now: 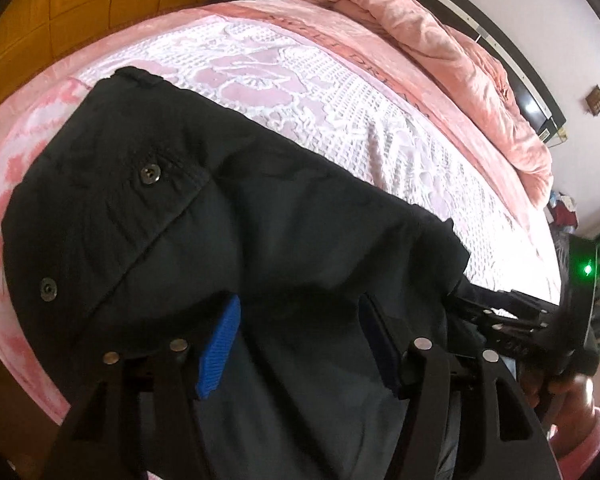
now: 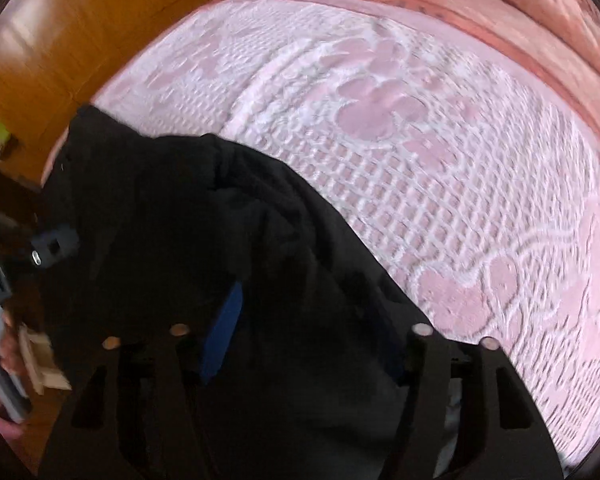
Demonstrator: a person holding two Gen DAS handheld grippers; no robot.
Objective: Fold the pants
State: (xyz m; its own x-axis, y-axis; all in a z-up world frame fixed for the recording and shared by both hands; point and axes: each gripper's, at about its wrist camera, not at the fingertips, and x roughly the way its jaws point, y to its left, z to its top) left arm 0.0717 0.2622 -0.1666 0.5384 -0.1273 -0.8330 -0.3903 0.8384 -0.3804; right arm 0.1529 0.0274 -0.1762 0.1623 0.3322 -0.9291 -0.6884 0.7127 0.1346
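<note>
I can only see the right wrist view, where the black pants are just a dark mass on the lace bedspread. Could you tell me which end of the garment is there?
Observer: The left wrist view shows two metal snap buttons on the black pants, so it looks like the upper end.
Operator: Thank you. Is the waistband itself visible?
Observer: What looks like a belt loop sits at the pants' far edge, over the lace bedspread.
Operator: And is there anything farther up the bed?
Observer: A crumpled pink quilt is heaped along the dark headboard.
</note>
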